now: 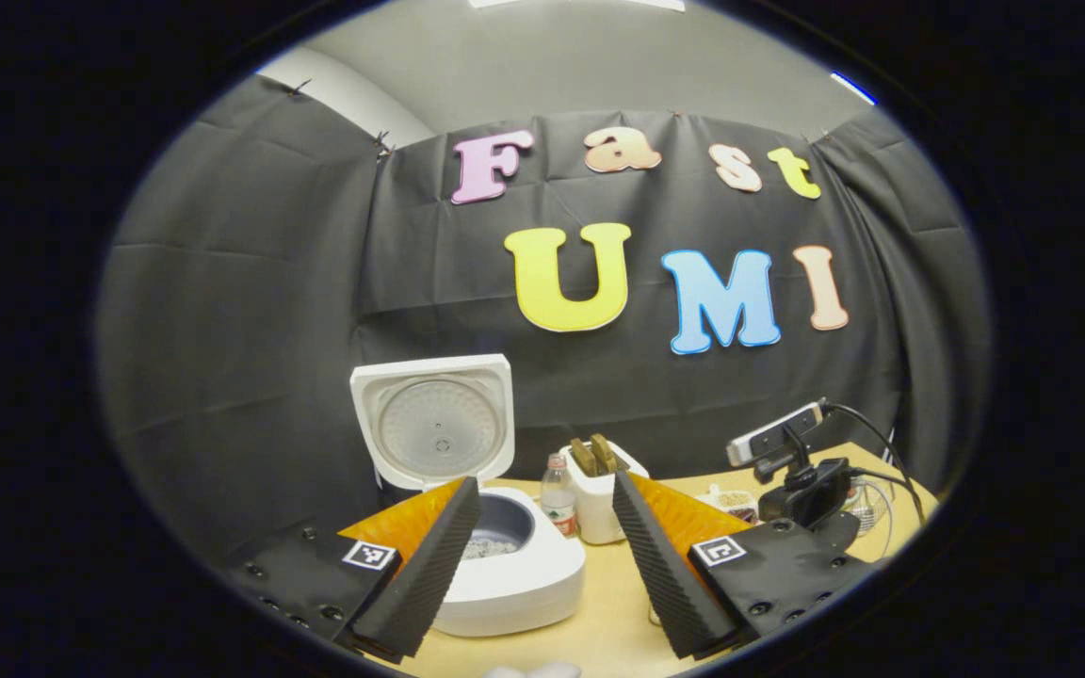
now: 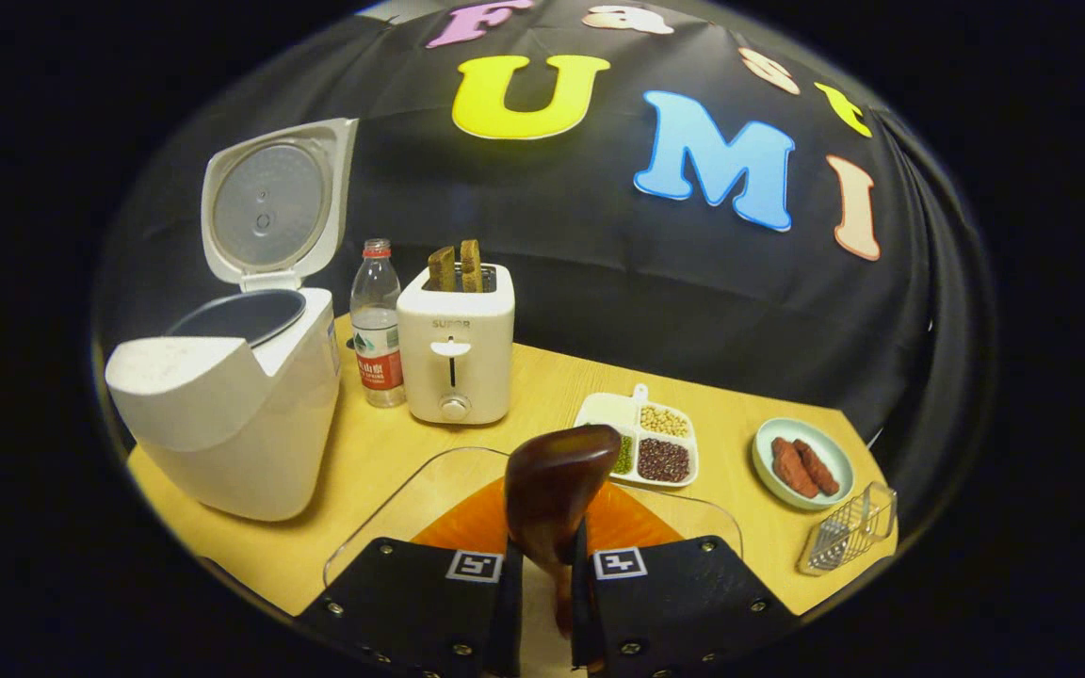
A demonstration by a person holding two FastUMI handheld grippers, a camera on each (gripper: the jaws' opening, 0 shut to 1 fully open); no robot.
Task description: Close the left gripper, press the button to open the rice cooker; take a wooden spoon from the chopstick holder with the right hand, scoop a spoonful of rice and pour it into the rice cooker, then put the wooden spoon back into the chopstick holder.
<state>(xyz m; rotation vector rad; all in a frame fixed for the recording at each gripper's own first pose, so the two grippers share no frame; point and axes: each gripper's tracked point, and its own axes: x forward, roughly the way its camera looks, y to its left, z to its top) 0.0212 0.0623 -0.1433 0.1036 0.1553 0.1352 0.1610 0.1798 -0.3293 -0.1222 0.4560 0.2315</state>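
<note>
Rice cooker [image 2: 241, 395] stands open at the far left of the worktop [image 2: 542, 395], its lid [image 2: 274, 202] tipped up and back; in the left gripper view its dark inner pot [image 1: 497, 529] holds a thin layer of pale grains. Right of the cooker stands a plastic bottle [image 2: 378, 325] with a red cap, and just beside that a white toaster [image 2: 456, 353] with two slices of brown bread [image 2: 457, 266] upright in its slots. Nearer and to the right lies a divided white dish [image 2: 639, 438]: one compartment holds pale beans, one dark red beans, one green ones, and one looks white, its contents hard to tell. Farther right, a small pale green plate [image 2: 802, 461] carries reddish sausages. A wire basket [image 2: 849, 539] sits at the right edge of the worktop, tilted; whether anything is in it cannot be told.

The right tool [image 2: 542, 603] has its fingers pressed together on the handle of the wooden spoon [image 2: 557, 494], whose dark bowl rises upright above a clear tray [image 2: 392, 508] at the near edge.

The left tool [image 1: 542, 565] is held above the near worktop with its fingers wide apart, gripping nothing, facing the cooker and toaster. A camera on a stand [image 1: 792, 461] shows to its right.
</note>
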